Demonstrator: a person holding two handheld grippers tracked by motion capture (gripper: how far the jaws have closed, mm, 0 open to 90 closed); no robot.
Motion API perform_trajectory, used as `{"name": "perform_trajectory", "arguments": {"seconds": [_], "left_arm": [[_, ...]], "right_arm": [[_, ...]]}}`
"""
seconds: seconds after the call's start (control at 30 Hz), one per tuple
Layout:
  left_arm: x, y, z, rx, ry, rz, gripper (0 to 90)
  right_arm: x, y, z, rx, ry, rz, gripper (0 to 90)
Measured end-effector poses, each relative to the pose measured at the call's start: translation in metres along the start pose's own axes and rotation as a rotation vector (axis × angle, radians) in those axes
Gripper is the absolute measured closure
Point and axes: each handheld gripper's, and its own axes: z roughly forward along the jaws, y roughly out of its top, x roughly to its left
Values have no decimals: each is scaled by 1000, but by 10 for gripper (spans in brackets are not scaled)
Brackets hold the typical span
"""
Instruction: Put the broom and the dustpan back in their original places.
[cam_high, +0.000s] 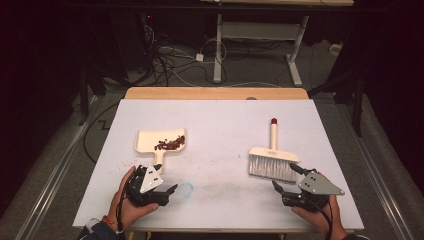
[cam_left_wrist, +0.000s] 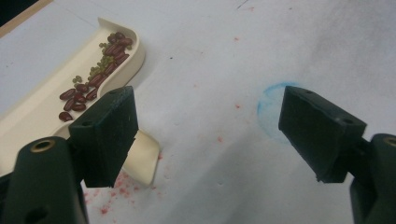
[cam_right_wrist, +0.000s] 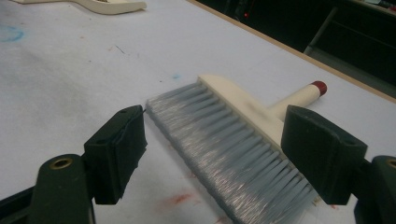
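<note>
A cream dustpan (cam_high: 150, 137) lies left of centre on the white table, with dark red and green beans (cam_high: 170, 144) in it. Its handle points toward me. My left gripper (cam_high: 166, 181) stands open just below the handle's end. In the left gripper view the left jaw overlaps the handle of the dustpan (cam_left_wrist: 42, 116), the beans (cam_left_wrist: 98, 74) lie beyond it, and that gripper (cam_left_wrist: 210, 126) holds nothing. A cream brush (cam_high: 273, 155) with grey bristles and a red cap lies at the right. My right gripper (cam_high: 284, 176) is open at the bristle edge of the brush (cam_right_wrist: 233, 126), empty (cam_right_wrist: 215, 140).
A faint blue ring (cam_high: 186, 189) marks the table beside the left gripper, also the blue ring (cam_left_wrist: 273, 107) near the right jaw. Red specks dot the surface near the dustpan handle. The table's wooden far edge (cam_high: 215, 93) borders a floor with cables and a desk frame.
</note>
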Motion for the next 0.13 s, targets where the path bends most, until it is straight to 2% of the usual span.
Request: {"name": "perform_trajectory", "arguments": {"seconds": [0.13], "left_arm": [[0,1,1,-1,3,-7,194]], "right_arm": [[0,0,0,0,3,-2,226]]}}
